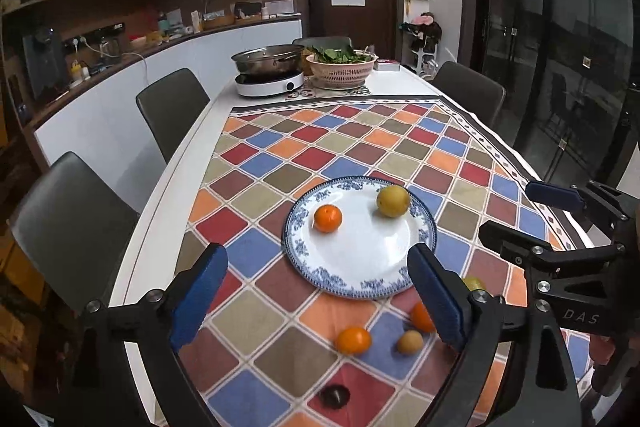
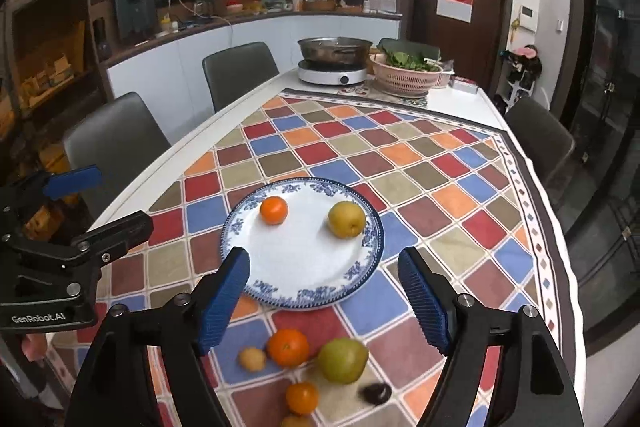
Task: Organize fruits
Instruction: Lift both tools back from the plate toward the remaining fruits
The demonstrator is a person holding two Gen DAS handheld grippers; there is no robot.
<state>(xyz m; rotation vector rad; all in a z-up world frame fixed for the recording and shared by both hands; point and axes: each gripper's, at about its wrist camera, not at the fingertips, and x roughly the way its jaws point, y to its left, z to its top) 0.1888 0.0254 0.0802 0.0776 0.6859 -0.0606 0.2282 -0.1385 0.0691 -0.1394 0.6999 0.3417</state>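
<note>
A blue-rimmed white plate (image 1: 356, 267) (image 2: 296, 267) lies on the checkered tablecloth and holds an orange (image 1: 328, 218) (image 2: 274, 210) and a yellow pear (image 1: 393, 201) (image 2: 347, 219). In front of the plate lie loose fruits: an orange (image 1: 353, 339) (image 2: 288, 347), a small tan fruit (image 1: 410, 342) (image 2: 252, 359), a green pear (image 2: 343, 359), another orange (image 2: 302, 398) and a dark item (image 1: 334, 395) (image 2: 376, 393). My left gripper (image 1: 316, 299) is open and empty above the plate's near edge. My right gripper (image 2: 324, 299) is open and empty above the loose fruits.
At the far end of the table stand a pot on an induction cooker (image 1: 269, 77) (image 2: 333, 69) and a pink basket of greens (image 1: 342, 67) (image 2: 406, 75). Grey chairs (image 1: 172, 107) (image 2: 116, 143) line both sides. A white table edge (image 1: 160, 227) runs along the left.
</note>
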